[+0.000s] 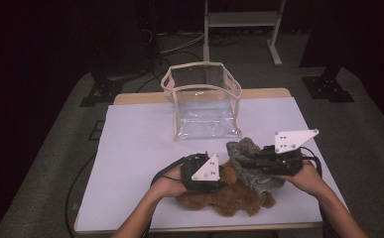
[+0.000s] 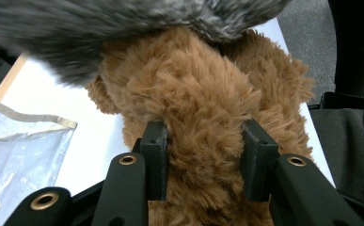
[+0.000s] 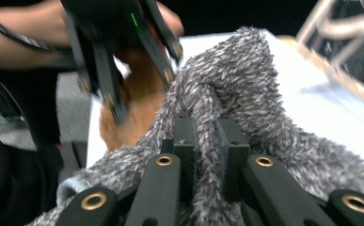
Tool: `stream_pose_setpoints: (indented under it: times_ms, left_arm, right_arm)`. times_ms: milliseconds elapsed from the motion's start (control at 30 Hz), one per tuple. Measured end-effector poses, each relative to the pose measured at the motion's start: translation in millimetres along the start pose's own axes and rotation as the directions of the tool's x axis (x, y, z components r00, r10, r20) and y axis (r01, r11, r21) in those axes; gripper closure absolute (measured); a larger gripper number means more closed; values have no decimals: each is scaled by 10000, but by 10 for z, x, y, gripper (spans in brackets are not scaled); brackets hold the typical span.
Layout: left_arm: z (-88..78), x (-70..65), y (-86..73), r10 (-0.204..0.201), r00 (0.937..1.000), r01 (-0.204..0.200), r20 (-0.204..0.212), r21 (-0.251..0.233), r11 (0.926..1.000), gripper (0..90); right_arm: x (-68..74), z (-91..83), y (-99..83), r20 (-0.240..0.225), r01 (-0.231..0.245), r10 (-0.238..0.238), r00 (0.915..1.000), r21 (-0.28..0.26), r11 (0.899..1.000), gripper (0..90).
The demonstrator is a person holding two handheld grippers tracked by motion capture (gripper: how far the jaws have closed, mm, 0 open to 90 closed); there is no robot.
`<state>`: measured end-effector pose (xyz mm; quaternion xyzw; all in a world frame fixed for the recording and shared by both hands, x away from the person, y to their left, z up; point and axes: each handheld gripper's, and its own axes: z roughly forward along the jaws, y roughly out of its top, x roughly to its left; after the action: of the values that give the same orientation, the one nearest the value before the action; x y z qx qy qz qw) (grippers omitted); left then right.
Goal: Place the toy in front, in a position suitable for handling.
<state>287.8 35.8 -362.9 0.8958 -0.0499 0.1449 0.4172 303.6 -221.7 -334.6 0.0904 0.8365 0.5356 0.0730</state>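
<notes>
The grey sock (image 2: 123, 28) is blurring and running off the top edge in the left gripper view, hiding the teddy's (image 2: 203, 108) upper part.

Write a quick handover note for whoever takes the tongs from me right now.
Left tongs: shut on the brown plush toy, which lies at the near edge of the table.
Right tongs: shut on a fold of the grey fuzzy cloth, which drapes over the toy's far side.
Clear pouch: stands open and upright at the far middle of the table, apart from both, nothing visible inside.
Done: both things gripped.
Left: probably getting the cloth and the toy apart and into the pouch; nothing is in it yet.
</notes>
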Motion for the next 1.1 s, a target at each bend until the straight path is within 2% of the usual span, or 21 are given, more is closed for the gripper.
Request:
stream_pose_setpoints:
  times_ms: [100, 167, 233, 300, 433, 567, 633, 700, 767, 833, 967, 1100]
  left_arm:
    - [-9, -10, -5, 95, 9999, -96, 50, 66, 9999, 603]
    - [-12, -13, -14, 60, 10000, -60, 60, 36, 10000, 603]
    - [-16, -6, -17, 108, 9999, -108, 44, 60, 9999, 602]
    - [-12, -1, -16, 91, 9999, -92, 62, 53, 9999, 602]
    - [-3, 18, -17, -102, 9998, 102, 177, -17, 9999, 601]
    - [-1, 45, -14, -148, 9998, 146, 150, 82, 9999, 600]
    - [4, 57, -13, -212, 9997, 212, 111, 58, 9998, 601]
    - [-6, 80, -20, -308, 9995, 307, 43, 100, 9995, 601]
    - [-24, 97, -40, -393, 9992, 394, -36, 92, 9992, 602]
    - [-58, 119, -68, -547, 9984, 548, -154, 90, 9985, 602]
    - [-115, 162, -117, -884, 9954, 885, -359, -2, 9961, 603]
    - [-133, 209, -160, -1190, 9923, 1194, -343, 81, 9928, 608]
  right_arm:
    - [21, 133, 77, -173, 412, -407, 9990, 340, 9986, 800]
    - [-4, 159, 39, -207, 343, -333, 9992, 470, 9983, 800]
    - [-41, 122, -35, -162, 54, -46, 9999, 515, 9987, 800]
    - [-88, 41, -145, 117, -301, 294, 9995, 689, 9972, 800]
    - [-130, -53, -231, 651, -383, 302, 9974, 1263, 9913, 799]
    - [-75, -21, -94, 500, 37, -83, 9987, 900, 9959, 799]
    - [-45, 16, 3, 194, 249, -260, 9995, 592, 9979, 799]
    - [-17, 50, 49, -15, 337, -336, 9994, 485, 9983, 799]
    - [-1, 78, 50, 18, 485, -488, 9988, 643, 9968, 799]
    - [-32, 79, -25, 55, 252, -257, 9997, 664, 9975, 799]
    - [-124, 27, -257, 428, -450, 409, 9982, 997, 9940, 797]
    - [-146, -18, -292, 727, -494, 412, 9965, 1137, 9923, 797]
